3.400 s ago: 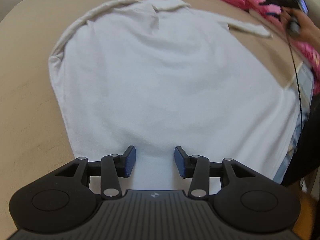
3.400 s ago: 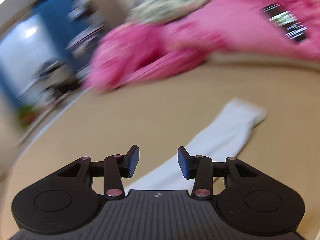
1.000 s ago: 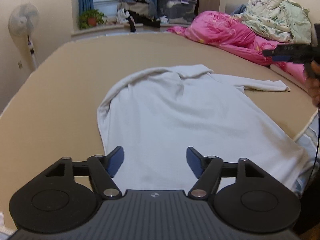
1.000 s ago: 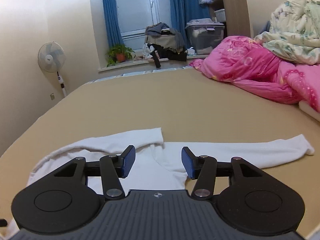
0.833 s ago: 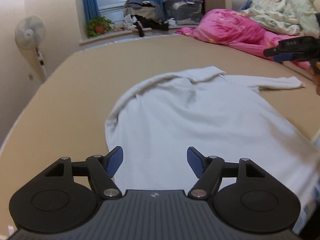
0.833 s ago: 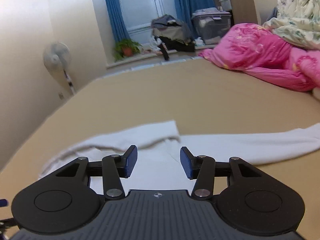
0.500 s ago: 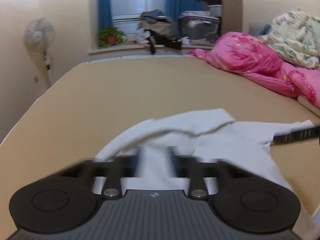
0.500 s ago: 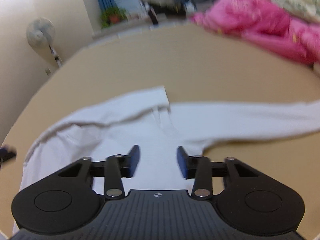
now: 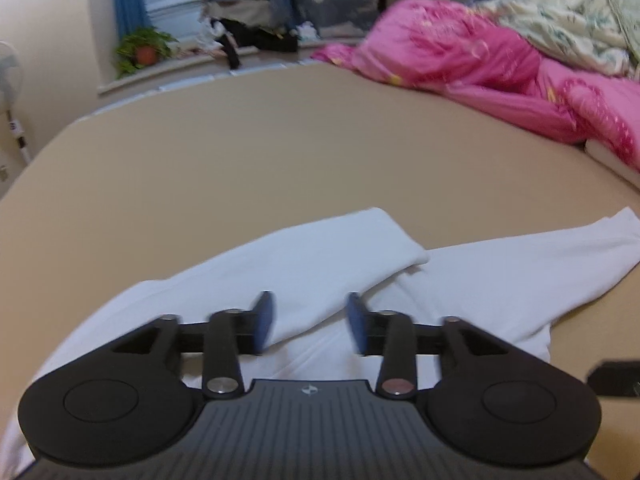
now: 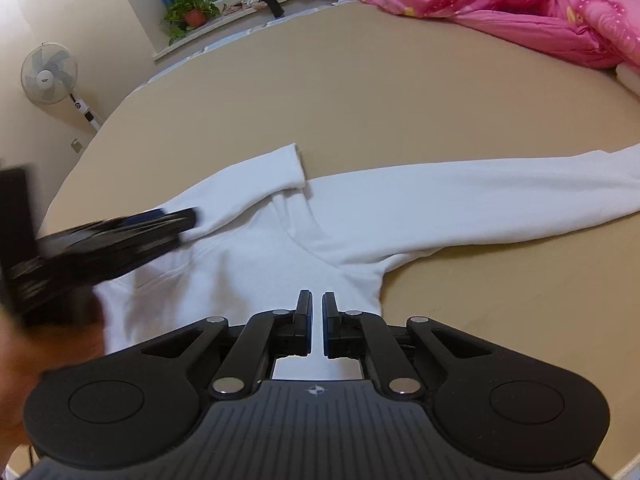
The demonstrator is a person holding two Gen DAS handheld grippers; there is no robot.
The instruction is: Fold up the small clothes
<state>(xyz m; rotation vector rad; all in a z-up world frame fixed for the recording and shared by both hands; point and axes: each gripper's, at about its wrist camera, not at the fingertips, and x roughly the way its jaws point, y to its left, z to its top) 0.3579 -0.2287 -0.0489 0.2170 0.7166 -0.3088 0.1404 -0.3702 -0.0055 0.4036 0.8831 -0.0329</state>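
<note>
Both grippers over white shirt [image 10: 248, 264]; left gripper [image 9: 307, 322] jaws opening, empty; right gripper [image 10: 317, 322] closed on shirt fabric

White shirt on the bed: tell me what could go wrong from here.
1. The right gripper has shut over the white shirt near the armpit; it may pinch only one layer, so a lift could bunch the fabric.
2. The left gripper is opening over the folded sleeve and could drag it askew.
3. The long sleeve lies stretched out and may trail.
</note>
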